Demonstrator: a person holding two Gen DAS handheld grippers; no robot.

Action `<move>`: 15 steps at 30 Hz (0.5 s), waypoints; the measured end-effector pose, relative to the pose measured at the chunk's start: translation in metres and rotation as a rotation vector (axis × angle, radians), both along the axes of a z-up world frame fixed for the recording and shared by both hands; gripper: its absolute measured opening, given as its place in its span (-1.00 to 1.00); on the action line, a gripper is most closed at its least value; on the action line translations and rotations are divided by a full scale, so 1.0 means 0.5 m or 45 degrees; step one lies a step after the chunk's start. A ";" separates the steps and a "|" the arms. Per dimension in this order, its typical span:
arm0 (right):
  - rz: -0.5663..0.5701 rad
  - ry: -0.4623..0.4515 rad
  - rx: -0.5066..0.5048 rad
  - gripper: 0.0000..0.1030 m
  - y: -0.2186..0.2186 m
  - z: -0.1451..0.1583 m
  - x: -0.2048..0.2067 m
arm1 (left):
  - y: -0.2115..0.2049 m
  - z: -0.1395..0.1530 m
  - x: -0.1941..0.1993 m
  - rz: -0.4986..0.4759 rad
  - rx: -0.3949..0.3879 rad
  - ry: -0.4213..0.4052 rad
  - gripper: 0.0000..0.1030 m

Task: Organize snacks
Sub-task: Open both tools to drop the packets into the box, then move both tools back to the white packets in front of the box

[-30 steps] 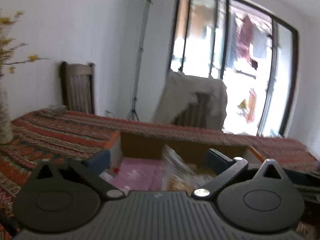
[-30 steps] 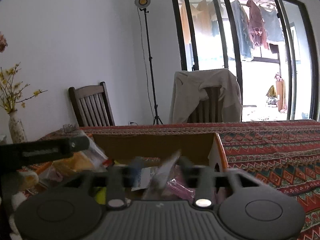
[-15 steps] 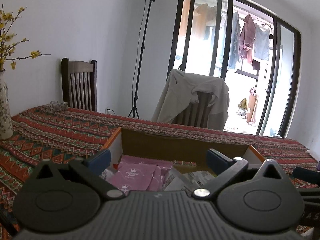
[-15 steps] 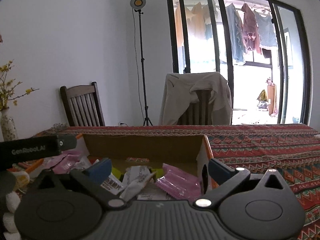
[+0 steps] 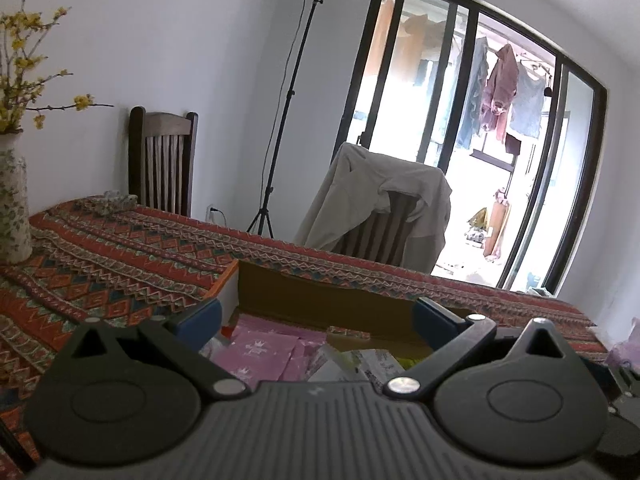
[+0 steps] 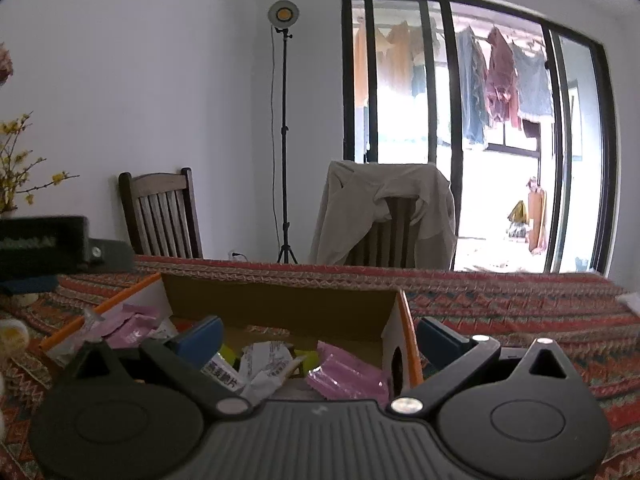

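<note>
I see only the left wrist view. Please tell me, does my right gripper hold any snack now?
Observer: No. In the right wrist view the right gripper is open, with nothing between its fingers.
Operator: What lies just ahead of it?
Observer: A pink packet lies in the cardboard box, close to the box's right wall.
Operator: Is anything beside that packet?
Observer: Yes, a crumpled white wrapper with dark print lies to its left.
</note>
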State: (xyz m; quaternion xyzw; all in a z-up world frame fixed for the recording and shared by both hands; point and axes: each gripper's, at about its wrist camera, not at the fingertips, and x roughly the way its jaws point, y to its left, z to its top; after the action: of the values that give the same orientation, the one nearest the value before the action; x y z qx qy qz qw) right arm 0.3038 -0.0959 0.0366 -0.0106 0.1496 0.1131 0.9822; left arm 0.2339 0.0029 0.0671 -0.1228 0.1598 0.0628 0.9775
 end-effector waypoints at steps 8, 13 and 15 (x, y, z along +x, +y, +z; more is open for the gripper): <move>0.019 0.027 -0.051 1.00 0.011 0.027 -0.044 | 0.015 -0.002 -0.068 0.014 0.008 0.034 1.00; 0.023 0.074 -0.089 1.00 0.009 0.017 -0.095 | 0.031 -0.024 -0.108 0.004 0.017 0.078 1.00; 0.028 0.102 -0.098 1.00 0.002 0.005 -0.115 | 0.036 -0.037 -0.122 -0.002 0.027 0.102 1.00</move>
State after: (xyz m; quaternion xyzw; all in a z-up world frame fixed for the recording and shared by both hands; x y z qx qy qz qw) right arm 0.2465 -0.0949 0.0391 -0.0457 0.1930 0.1184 0.9730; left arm 0.1729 0.0211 0.0487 -0.1098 0.1983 0.0688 0.9715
